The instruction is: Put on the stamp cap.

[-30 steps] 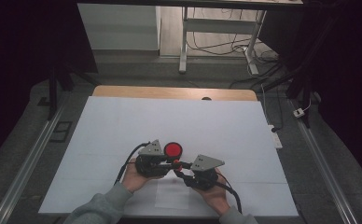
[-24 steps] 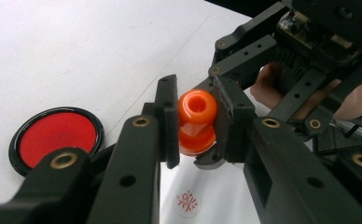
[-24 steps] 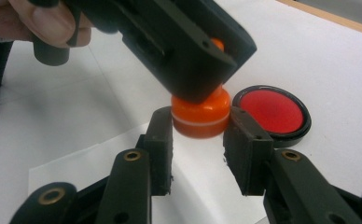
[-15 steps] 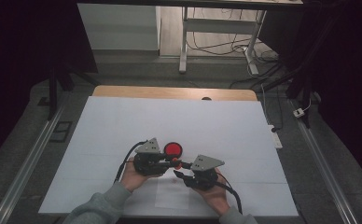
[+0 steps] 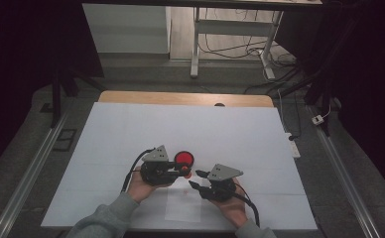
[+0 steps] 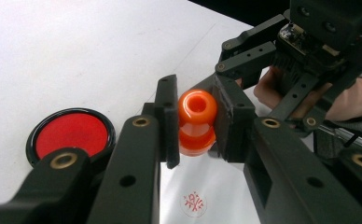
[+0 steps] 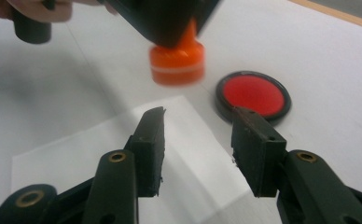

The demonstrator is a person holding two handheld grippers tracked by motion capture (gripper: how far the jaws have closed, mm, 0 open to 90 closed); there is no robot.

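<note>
Two hand-held grippers are at work near the front edge of the white table (image 5: pixel 131 129), each held in one of the person's hands, whose grey sleeves enter from the bottom of the high view. The left gripper (image 6: pixel 195 123) is clamped on an orange stamp (image 6: pixel 196 122): in the left gripper view both black pads press against the stamp's rounded knob from either side, and the stamp hangs upright with its wider base pointing down. In the right gripper view the same stamp (image 7: pixel 177 58) is seen clear of the surface, slightly blurred, above the far edge of a sheet of paper (image 7: pixel 100 154) lying flat on the table. A small round red stamp mark (image 6: pixel 192 203) is printed on that paper, directly below the held stamp in the left gripper view. A round red ink pad in a black rim (image 5: pixel 183 158) sits on the table just beyond the left gripper, beside the stamp but not touching it. The right gripper (image 7: pixel 198 140) stands with its jaws parted and nothing between them; they have just been opening. Its pads hover over the paper, pointing toward the stamp and the ink pad, near them but apart. In the high view the right gripper (image 5: pixel 196 179) lies just beside the left one (image 5: pixel 183 169), the two close together without visible contact.
</note>
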